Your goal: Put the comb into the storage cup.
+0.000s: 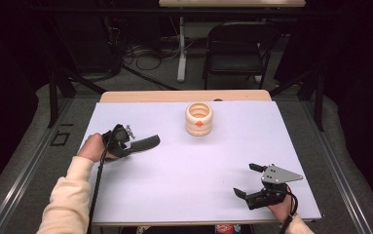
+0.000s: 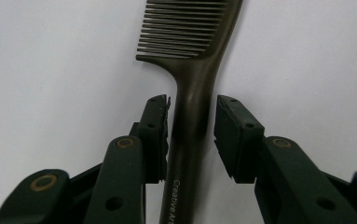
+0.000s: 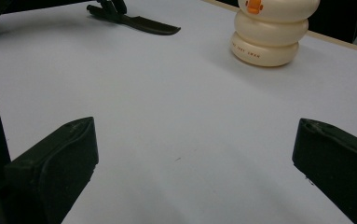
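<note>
Dark glossy comb, fine-toothed, perhaps plastic

- The left hand-held gripper lies low at the left side of the desk, its jaws pointing right.
- In the left gripper view its jaws stand close together, the left pad touching a handle between them and the right one just off it.
- A cream sleeve covers the left forearm.
- The right hand-held gripper sits near the right front edge, jaws wide apart, pointing left.
</note>
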Available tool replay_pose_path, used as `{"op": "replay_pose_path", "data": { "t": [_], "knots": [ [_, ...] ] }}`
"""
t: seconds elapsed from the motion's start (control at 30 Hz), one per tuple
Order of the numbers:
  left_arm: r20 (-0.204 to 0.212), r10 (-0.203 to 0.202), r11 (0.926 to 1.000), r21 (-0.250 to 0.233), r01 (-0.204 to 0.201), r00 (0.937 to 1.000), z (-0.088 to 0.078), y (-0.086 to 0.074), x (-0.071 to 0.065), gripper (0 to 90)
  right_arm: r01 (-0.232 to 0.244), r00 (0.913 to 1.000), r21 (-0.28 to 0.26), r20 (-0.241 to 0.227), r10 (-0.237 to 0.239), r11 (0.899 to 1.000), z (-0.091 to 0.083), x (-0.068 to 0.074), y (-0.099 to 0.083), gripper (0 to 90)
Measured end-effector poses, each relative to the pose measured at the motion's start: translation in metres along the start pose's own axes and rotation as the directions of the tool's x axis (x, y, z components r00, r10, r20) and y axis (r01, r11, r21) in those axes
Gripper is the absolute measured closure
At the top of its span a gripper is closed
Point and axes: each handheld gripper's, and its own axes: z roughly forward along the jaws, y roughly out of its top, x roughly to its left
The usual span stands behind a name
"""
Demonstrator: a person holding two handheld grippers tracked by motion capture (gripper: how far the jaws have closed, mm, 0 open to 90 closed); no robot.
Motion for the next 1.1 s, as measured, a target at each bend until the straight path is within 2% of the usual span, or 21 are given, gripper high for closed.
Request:
{"op": "replay_pose_path", "data": {
  "t": [0.13, 0.2, 0.37, 0.73, 0.83, 1.03, 1.1],
  "knots": [
    [0.004, 0.021, 0.9994, 0.026, -0.021, 0.9998, 0.005, 0.003, 0.0, 67.3, 0.002, 1.0, 0.0, 0.001, -0.002, 1.0, 0.0, 0.0, 0.0, 0.0],
    [0.006, 0.038, 0.999, 0.023, -0.038, 0.9993, 0.005, 0.003, 0.0, 69.0, -0.001, 1.0, 0.001, 0.001, 0.001, 1.0, 0.0, 0.0, 0.0, 0.0],
    [0.015, 0.034, 0.9991, 0.023, -0.034, 0.9993, 0.005, 0.003, 0.001, 71.6, 0.001, 1.0, 0.0, 0.0, -0.001, 1.0, 0.0, 0.0, 0.0, 0.0],
    [0.019, 0.004, 1.0, 0.0, -0.004, 0.9998, 0.004, -0.001, 0.0, 72.3, 0.004, 1.0, -0.001, 0.001, -0.004, 1.0, -0.001, 0.0, 0.0, 0.0],
    [0.032, -0.001, 0.9998, -0.019, 0.001, 0.9995, 0.002, -0.003, -0.001, 72.3, 0.004, 1.0, -0.001, 0.003, -0.004, 1.0, -0.001, 0.0, 0.0, 0.0],
    [0.014, -0.054, 0.9963, -0.065, 0.055, 0.9984, -0.004, -0.006, -0.002, 72.3, 0.002, 1.0, -0.001, 0.004, -0.002, 1.0, -0.001, -0.001, 0.0, 0.0],
    [0.013, -0.059, 0.9956, -0.073, 0.06, 0.9982, -0.006, -0.006, -0.003, 72.3, 0.002, 1.0, -0.001, 0.004, -0.002, 1.0, -0.001, -0.001, 0.0, 0.0]
  ]
}}
